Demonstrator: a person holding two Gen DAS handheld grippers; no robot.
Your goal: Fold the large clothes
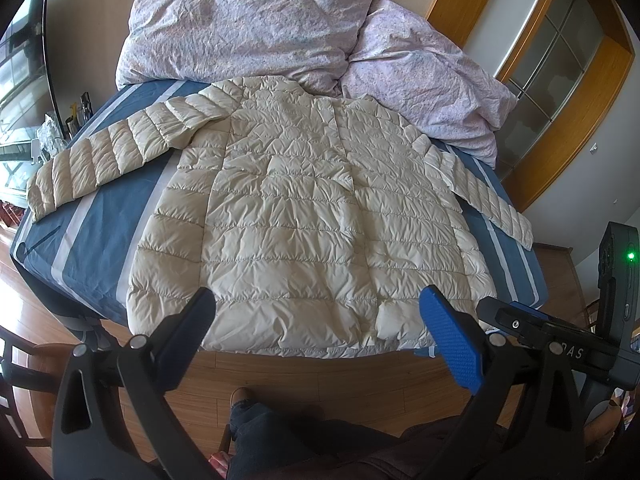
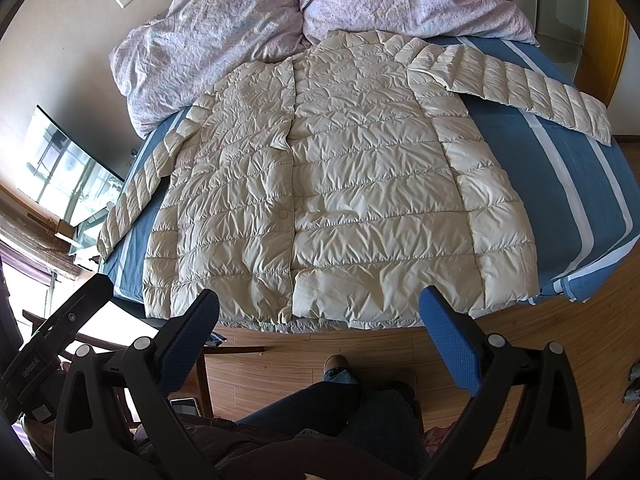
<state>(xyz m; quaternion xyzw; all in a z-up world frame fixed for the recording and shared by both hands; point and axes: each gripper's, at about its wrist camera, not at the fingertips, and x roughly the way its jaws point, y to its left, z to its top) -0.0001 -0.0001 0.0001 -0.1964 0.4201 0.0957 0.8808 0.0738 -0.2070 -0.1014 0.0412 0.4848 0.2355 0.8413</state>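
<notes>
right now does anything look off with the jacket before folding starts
Mostly fine: the cream puffer jacket lies flat and snapped shut on the blue striped bedsheet. Its hem overhangs the bed edge, and the rumpled floral duvet crowds the collar.

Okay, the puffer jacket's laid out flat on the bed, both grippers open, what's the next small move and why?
Probably reach the left gripper to the left sleeve and fold it across the cream jacket. Both sleeves lie spread outward on the bed, the body is flat, and neither gripper holds anything.
</notes>
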